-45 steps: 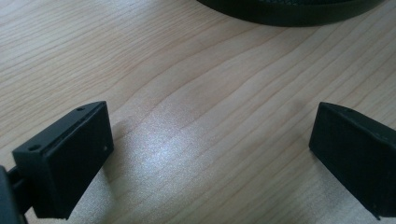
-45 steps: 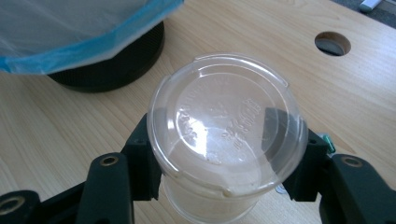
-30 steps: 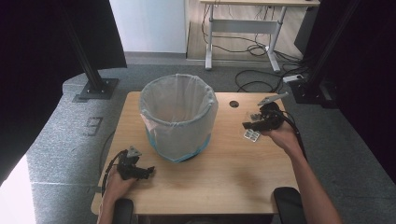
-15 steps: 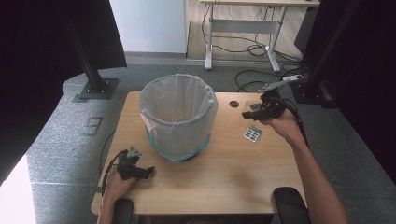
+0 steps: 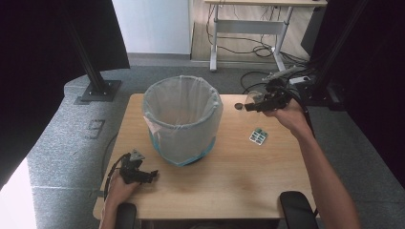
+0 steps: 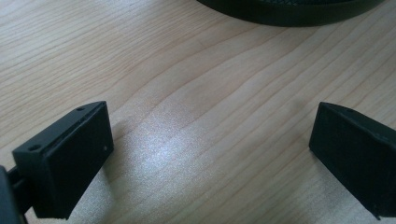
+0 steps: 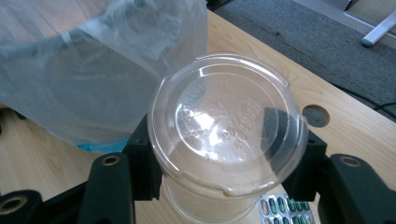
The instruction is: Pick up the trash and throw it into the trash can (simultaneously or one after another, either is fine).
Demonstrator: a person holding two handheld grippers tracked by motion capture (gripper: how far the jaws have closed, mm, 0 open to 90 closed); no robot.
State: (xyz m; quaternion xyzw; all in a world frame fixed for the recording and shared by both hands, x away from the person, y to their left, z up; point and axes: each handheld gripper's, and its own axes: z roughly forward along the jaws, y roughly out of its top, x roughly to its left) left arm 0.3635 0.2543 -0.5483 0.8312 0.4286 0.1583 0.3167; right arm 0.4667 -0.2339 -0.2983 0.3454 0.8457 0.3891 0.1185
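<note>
Clear plastic cup with a domed lid (image 7: 224,135), gripped between the jaws of the right gripper (image 5: 258,106), is held above the far right part of the wooden worktop (image 5: 239,176). The jaws press on the cup's sides from left and right, closed partway around it; its lid faces the right gripper view's camera, so the cup's long axis runs roughly along the jaws.

The round bin lined with a pale translucent bag (image 5: 181,119) stands just to the left of the cup, its open mouth facing up. The cup is beside the rim, not over the opening, so the likely next move is leftward over the mouth. The right hand is much the nearer to the bin's rim.

The left gripper (image 5: 143,175) rests on the near left of the worktop, jaws wide apart with nothing between them.

A blister pack of green pills (image 5: 258,136) lies flat on the worktop near the right forearm. The cup's base is hidden by its lid, and whether it holds anything is hard to make out.
</note>
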